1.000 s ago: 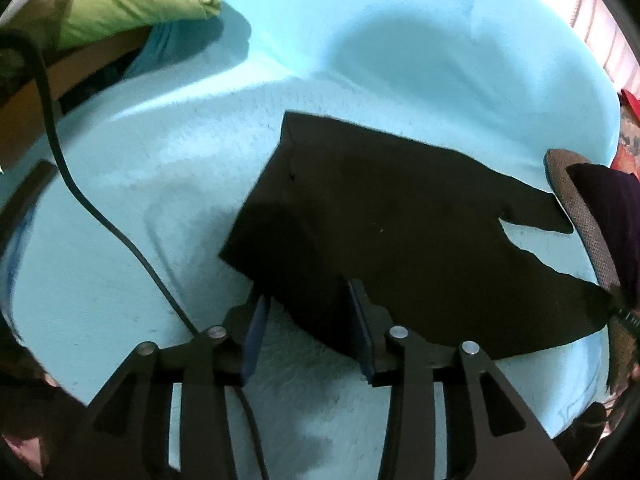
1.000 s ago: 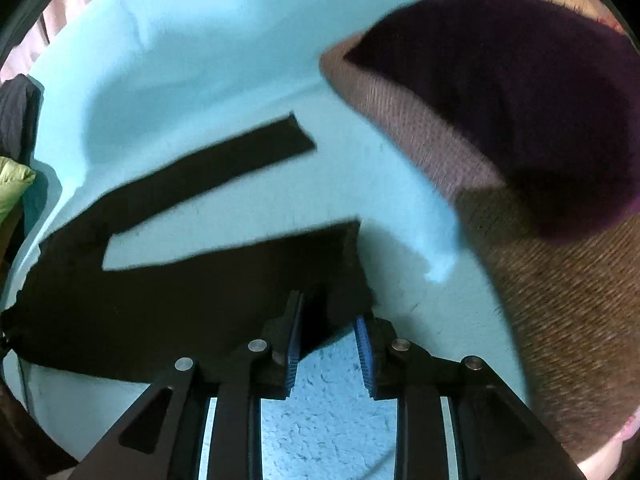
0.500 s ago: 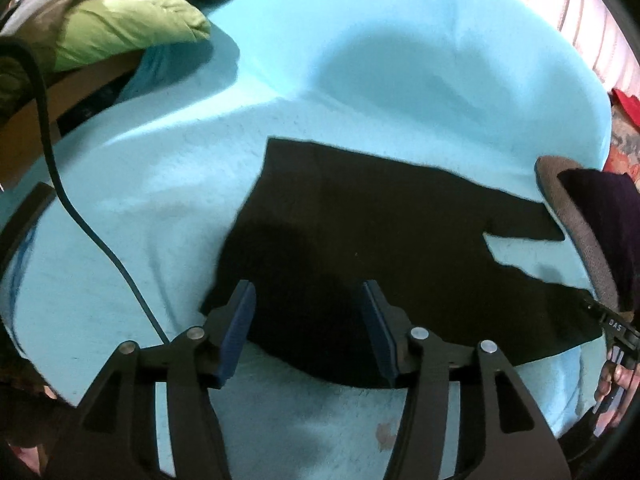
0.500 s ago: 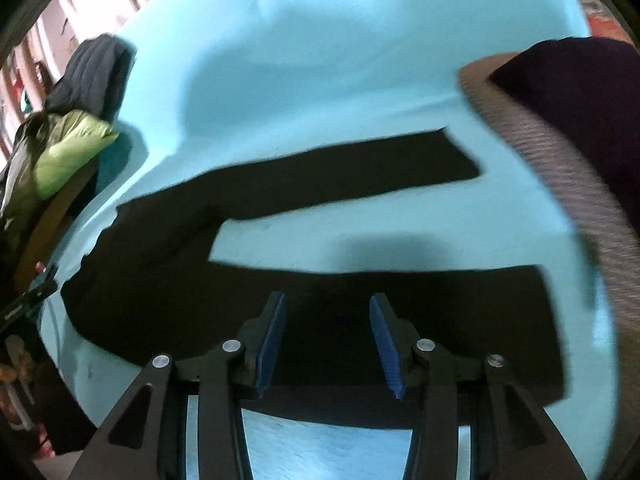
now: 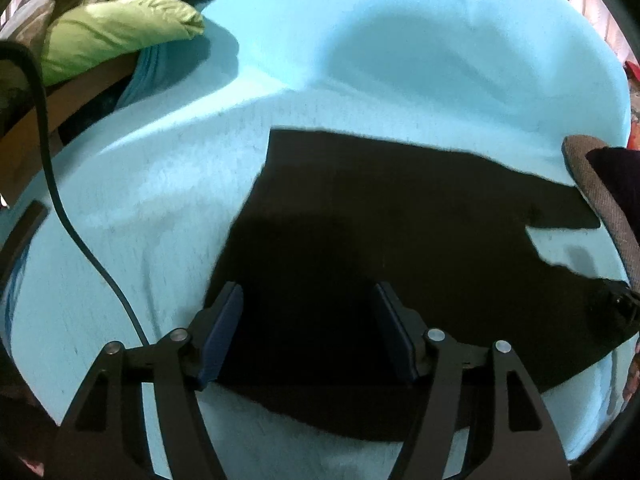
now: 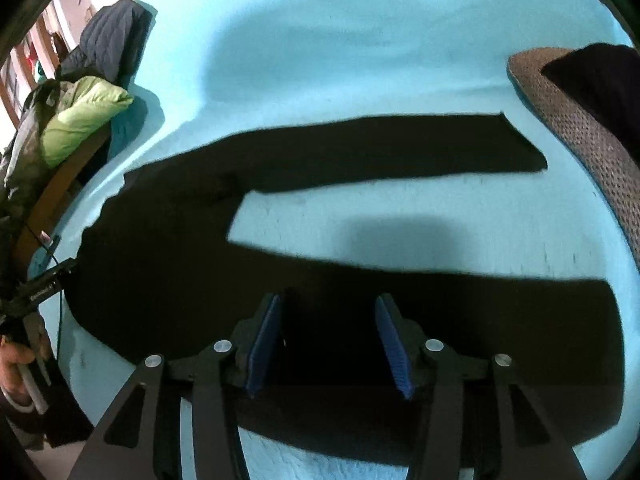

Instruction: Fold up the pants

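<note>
Free room and obstacles. I see the turquoise bed cover lying bare beyond the far leg of the black pants, and bare again in the strip between the two legs; I could pass a gripper there. On the right, a brown woven cushion with a dark garment on it blocks the way. At far left, a green jacket crowds the edge, and a black cable trails across the near-left cover.

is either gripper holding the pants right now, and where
Nothing is held. The left gripper and right gripper have just been opening; the black pants lie flat, ungripped.
</note>
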Demonstrator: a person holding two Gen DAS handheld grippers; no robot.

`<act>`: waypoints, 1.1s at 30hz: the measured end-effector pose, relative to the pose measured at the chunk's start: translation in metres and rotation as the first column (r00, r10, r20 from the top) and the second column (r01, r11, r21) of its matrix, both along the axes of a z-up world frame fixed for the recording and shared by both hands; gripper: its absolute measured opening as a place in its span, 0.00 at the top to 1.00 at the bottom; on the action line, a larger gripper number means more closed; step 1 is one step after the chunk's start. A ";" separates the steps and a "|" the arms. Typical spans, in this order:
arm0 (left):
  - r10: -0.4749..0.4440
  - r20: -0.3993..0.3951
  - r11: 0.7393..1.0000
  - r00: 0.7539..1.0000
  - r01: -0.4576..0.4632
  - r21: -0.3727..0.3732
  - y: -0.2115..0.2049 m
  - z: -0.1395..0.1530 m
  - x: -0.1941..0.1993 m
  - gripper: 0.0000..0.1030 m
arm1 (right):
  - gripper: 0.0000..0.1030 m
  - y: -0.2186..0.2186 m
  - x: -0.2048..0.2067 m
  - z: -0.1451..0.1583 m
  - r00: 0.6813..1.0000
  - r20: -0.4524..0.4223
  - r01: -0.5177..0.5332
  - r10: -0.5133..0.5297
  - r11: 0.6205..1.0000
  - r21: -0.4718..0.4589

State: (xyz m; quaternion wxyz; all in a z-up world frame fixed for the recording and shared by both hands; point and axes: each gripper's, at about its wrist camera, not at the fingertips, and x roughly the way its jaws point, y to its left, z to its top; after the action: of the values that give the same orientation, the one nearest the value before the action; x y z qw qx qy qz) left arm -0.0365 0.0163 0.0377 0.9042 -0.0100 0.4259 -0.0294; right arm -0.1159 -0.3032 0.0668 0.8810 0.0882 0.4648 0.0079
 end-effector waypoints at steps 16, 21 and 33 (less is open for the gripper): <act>-0.136 -0.051 0.987 0.989 0.131 -0.094 0.002 0.014 0.117 0.23 | 0.29 0.023 0.136 0.007 0.960 0.032 -0.279 0.280 0.960 -0.031; -0.225 -0.070 0.972 0.972 0.219 -0.087 -0.014 0.009 0.148 0.23 | 0.27 0.034 0.181 -0.001 0.927 0.025 -0.371 0.373 0.926 -0.071; -0.430 -0.173 0.888 0.886 0.450 0.096 -0.052 -0.025 0.199 0.23 | 0.20 0.066 0.242 -0.043 0.828 -0.094 -0.561 0.553 0.818 -0.128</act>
State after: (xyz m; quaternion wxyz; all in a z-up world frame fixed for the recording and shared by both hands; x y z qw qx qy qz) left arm 0.1620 -0.0357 0.0130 0.8385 0.1451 0.4836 -0.2048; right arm 0.1261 -0.2370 0.0235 0.8316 -0.1181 0.4925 0.2278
